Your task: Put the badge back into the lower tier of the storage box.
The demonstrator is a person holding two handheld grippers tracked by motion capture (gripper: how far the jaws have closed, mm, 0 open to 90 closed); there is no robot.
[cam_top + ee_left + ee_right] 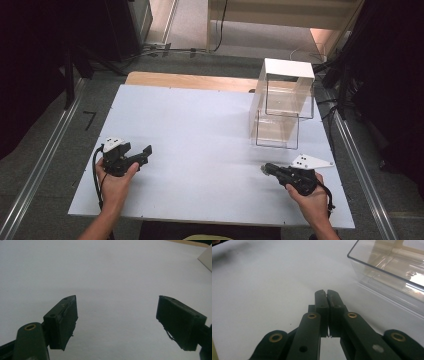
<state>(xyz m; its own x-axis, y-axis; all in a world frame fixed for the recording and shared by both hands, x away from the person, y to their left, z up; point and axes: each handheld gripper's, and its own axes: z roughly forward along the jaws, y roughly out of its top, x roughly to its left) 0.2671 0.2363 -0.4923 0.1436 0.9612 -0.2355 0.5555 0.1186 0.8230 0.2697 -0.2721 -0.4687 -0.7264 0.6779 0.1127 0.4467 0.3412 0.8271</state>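
My left gripper (140, 154) rests low over the white board (200, 130) near its left front, held in a hand. In the left gripper view its jaws stand wide apart with bare board between them, so the left gripper (116, 322) is open. My right gripper (267, 169) sits at the right front, pointing left. The right gripper (327, 293) is shut, jaws pressed together with nothing between them. A clear plastic box (277, 129) stands behind the right gripper, and its rim and wall (387, 272) show close at the upper right.
A second clear box with a white top (289, 85) is stacked on or behind the lower one at the board's back right. A wooden table edge (190, 80) runs along the back. Metal rails (45, 155) flank both sides.
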